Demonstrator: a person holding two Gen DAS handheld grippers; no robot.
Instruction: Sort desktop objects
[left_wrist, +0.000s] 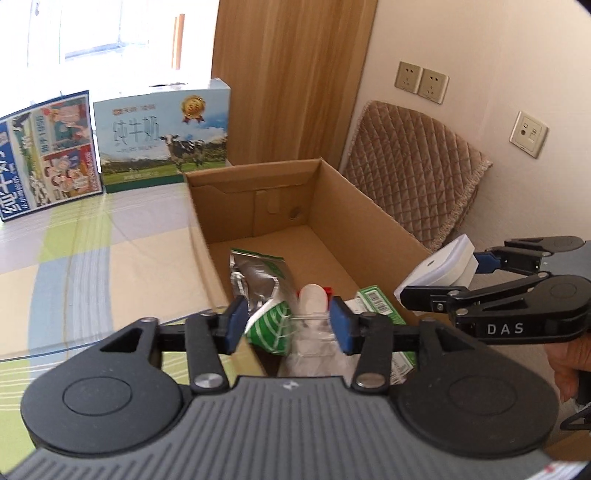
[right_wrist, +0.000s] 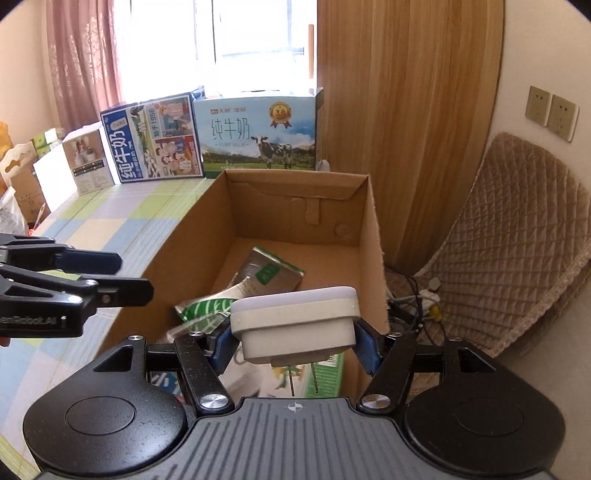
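Observation:
An open cardboard box (left_wrist: 369, 199) (right_wrist: 371, 221) stands on the checked tablecloth. Inside lie a silver and green pouch (left_wrist: 258, 273) (right_wrist: 273, 269), a green-and-white packet (left_wrist: 269, 328), a clear bottle with a white cap (left_wrist: 314, 299) and a green carton (left_wrist: 376, 302). My left gripper (left_wrist: 288, 326) (right_wrist: 135, 275) hangs over the box's near end, its blue pads apart; the bottle and packet show between them, with a gap at the left pad. My right gripper (right_wrist: 295, 345) (left_wrist: 443, 277) is shut on a white plug-in device (right_wrist: 295, 321) (left_wrist: 439, 266) with two metal prongs, above the box's right rim.
Two milk cases (right_wrist: 255, 136) (right_wrist: 151, 144) stand behind the box, smaller boxes (right_wrist: 88, 162) further left. A quilted cushion (right_wrist: 517, 236) leans on the wall at right, with cables (right_wrist: 421, 299) below and wall sockets (right_wrist: 552, 112) above. A wooden panel (right_wrist: 406, 110) rises behind.

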